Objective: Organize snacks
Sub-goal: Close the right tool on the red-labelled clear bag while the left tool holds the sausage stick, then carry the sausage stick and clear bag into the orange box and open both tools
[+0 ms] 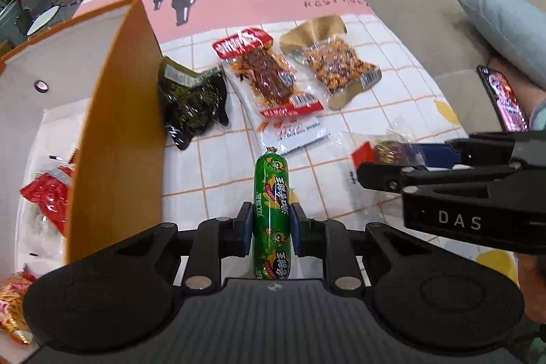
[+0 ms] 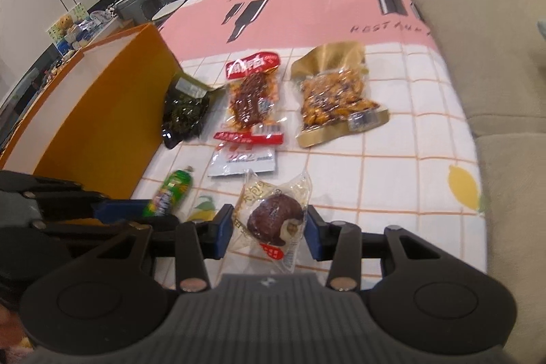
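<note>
Closest to my left lens, the green sausage stick [image 1: 271, 214] is sitting clamped between my left gripper [image 1: 271, 224] fingers, pointing straight ahead along them and lifted above the checked tablecloth [image 1: 392, 84]. Ranging down in size, that cloth is spreading over the whole table; the orange box [image 1: 116, 125] is standing open at my left, and only the left view is looking inside it, where a red packet [image 1: 47, 197] is lying on the white floor. Beyond, a gold nut pouch [image 1: 336, 63], a red-labelled dried-meat packet [image 1: 262, 70] and a dark green packet [image 1: 191, 98] are lying side by side, the dark one touching the box wall.

Only the right view is showing the clear-wrapped brown pastry [image 2: 274, 220] whole: it is lying on the cloth between my right gripper [image 2: 269, 226] fingers, which are standing wide, a gap showing on each side. From the left view, that gripper is appearing side-on, and the wrapper is mostly hidden behind it.
</note>
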### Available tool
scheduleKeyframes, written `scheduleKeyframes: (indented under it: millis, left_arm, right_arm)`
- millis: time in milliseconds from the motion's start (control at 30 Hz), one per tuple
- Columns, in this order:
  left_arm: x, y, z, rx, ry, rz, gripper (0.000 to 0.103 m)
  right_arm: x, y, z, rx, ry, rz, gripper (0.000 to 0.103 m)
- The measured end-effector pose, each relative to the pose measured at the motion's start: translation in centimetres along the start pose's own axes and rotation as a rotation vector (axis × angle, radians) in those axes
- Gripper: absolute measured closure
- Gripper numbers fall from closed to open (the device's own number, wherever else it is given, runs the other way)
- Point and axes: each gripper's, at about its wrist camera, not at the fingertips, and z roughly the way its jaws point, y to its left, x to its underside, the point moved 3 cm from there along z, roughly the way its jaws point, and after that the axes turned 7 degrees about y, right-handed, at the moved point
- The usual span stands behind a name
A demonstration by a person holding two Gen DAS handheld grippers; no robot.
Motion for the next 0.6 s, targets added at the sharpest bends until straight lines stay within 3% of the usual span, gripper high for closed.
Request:
scheduleKeyframes:
  millis: [267, 467, 600]
  left_arm:
    - [-0.9, 0.9, -4.5, 0.022, -0.069, -0.029, 0.079]
    - [-0.8, 3.3, -8.3, 0.019, -0.115, -0.043, 0.079]
    - [-0.4, 5.4, -10.5, 0.011, -0.129, -0.039, 0.079]
  right_arm:
    - [-0.1, 0.2, -2.5, -0.005, -0.072, -0.012, 0.062]
    - [-0.6, 3.3, -4.5, -0.050, -0.125, -0.058, 0.062]
    - [-1.0, 6.9, -5.9, -0.069, -0.162, -0.157, 0.062]
